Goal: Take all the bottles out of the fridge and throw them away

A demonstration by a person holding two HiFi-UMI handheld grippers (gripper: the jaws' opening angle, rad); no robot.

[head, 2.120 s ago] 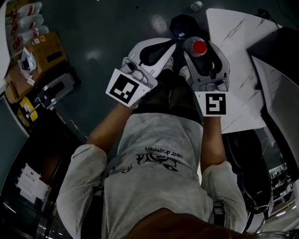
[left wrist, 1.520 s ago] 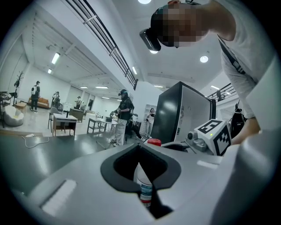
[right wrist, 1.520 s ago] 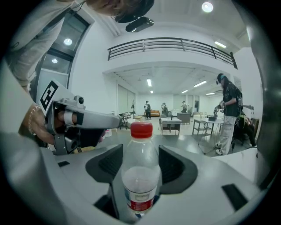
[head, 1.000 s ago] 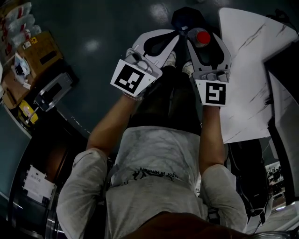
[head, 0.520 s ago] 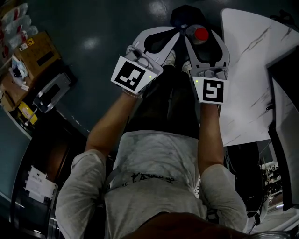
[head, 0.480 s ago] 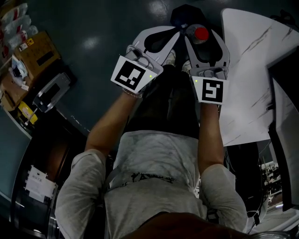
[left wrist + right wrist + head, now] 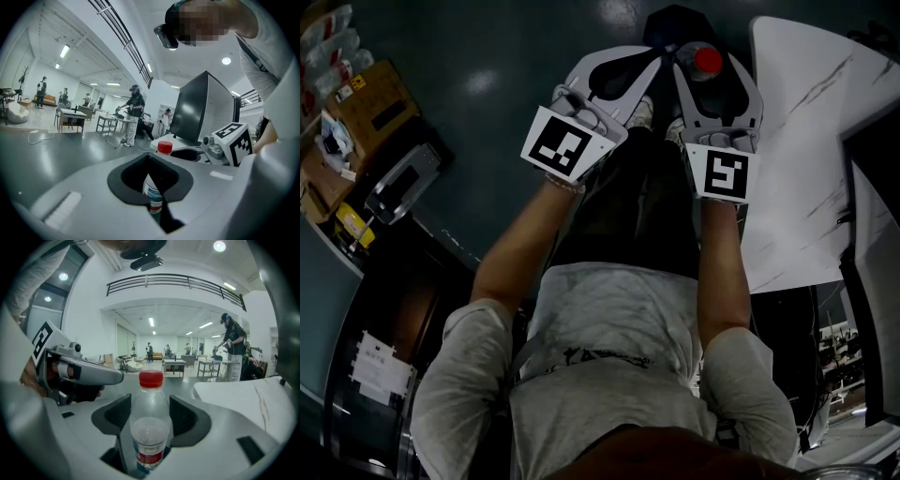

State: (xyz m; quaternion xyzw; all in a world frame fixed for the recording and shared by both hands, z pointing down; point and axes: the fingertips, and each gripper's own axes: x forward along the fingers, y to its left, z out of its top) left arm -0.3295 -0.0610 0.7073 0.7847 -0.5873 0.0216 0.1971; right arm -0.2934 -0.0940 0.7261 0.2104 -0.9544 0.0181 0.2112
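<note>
Item: one clear plastic bottle (image 7: 150, 425) with a red cap (image 7: 706, 61), out of the fridge and in hand. It stands upright between the jaws of the right gripper (image 7: 710, 73), which are closed on its lower body. The cap rises above the jaws. The left gripper (image 7: 654, 58), held just beside the right, has its jaws together at the tips and carries nothing. The bottle body seen through the oval opening between its jaws appears to be the same bottle, standing beyond them. Surroundings: the dark floor (image 7: 516, 56) lies below both sets of jaws. A white marbled table (image 7: 806, 122) is off to the right of the right jaws. A dark rounded object (image 7: 675, 21) sits just beyond the jaw tips; it may be the bin, but I cannot tell. No fridge can be identified for certain in any view. Status, as a judgement: the removal of this one bottle is done and its disposal is not yet done. How many bottles remain in the fridge cannot be told from here, so the task is at best partly complete.
</note>
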